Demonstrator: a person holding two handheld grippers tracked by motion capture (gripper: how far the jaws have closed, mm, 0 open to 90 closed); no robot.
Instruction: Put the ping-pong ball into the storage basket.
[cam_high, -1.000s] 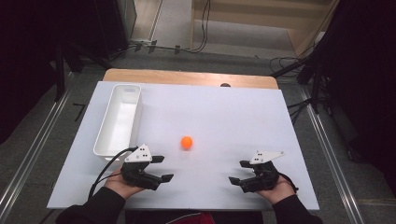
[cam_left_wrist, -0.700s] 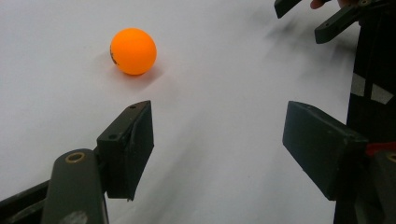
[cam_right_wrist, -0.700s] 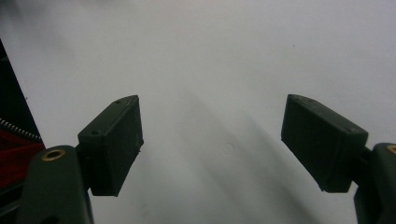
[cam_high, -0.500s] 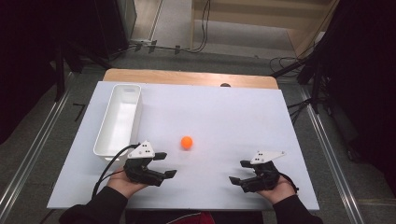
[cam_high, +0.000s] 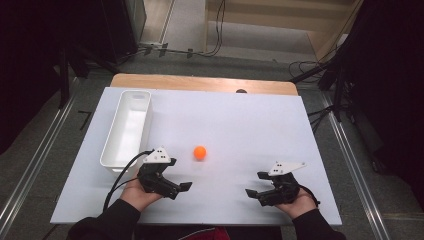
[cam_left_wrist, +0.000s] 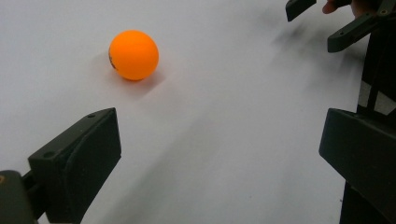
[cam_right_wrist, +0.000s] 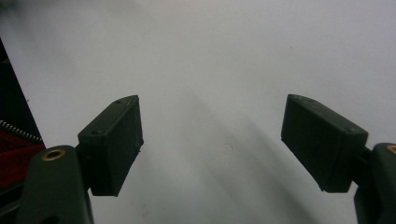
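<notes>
Two tools: left tool (cam_high: 176, 187) and right tool (cam_high: 256, 192), both low near the front edge of the table (cam_high: 240, 125), each held in a hand
Left tool state: jaws spread wide, nothing between them; pointed toward the middle of the table, ball off to its left in the left gripper view
Right tool state: jaws spread, empty; hovering over bare white surface, well apart from the ball
One ball: orange ball (cam_high: 200, 152), resting alone on the white top, near the left tool and just ahead of it; right of the white bin (cam_high: 126, 130)
One bin: long, white, empty as far as visible; lying along the left side of the table, near the left tool
Step in hand, judged: reaching for the ball with the left tool
Doing it well: swing the jaws left to centre the ball between them; come in low and level; close slowly on the widest part, since a round light ball rolls off at a nudge; keep the right tool clear
</notes>
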